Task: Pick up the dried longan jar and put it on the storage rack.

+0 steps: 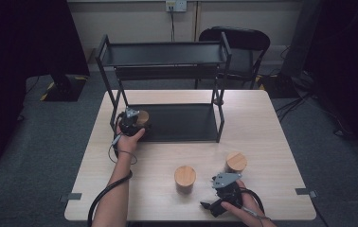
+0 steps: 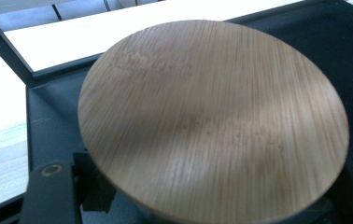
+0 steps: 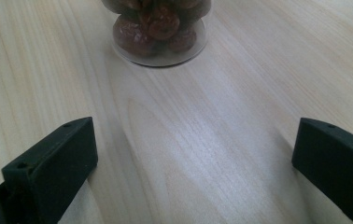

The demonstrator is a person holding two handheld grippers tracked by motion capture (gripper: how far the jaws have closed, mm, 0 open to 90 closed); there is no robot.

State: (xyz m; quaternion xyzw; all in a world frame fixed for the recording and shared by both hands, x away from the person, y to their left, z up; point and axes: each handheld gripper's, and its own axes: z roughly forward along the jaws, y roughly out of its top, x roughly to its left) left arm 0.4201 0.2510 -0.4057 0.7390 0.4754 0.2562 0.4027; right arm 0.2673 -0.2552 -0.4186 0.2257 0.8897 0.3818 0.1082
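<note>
A jar with a round bamboo lid (image 1: 143, 117) (image 2: 212, 121) stands at the left end of the black rack's lower shelf (image 1: 182, 123). My left gripper (image 1: 135, 124) is shut on this jar, and one of its black fingers (image 2: 48, 186) shows beside the lid. Two more bamboo-lidded jars stand on the table, one at mid front (image 1: 185, 176) and one to its right (image 1: 236, 161). My right gripper (image 1: 210, 203) rests near the table's front edge, open with nothing between its jaws. Ahead of it stands a glass jar of brown dried fruit (image 3: 160, 28).
The black two-tier rack (image 1: 163, 52) takes up the back half of the light wooden table (image 1: 272, 142). A black chair (image 1: 243, 42) stands behind it. Cables trail from both grippers over the table's front edge.
</note>
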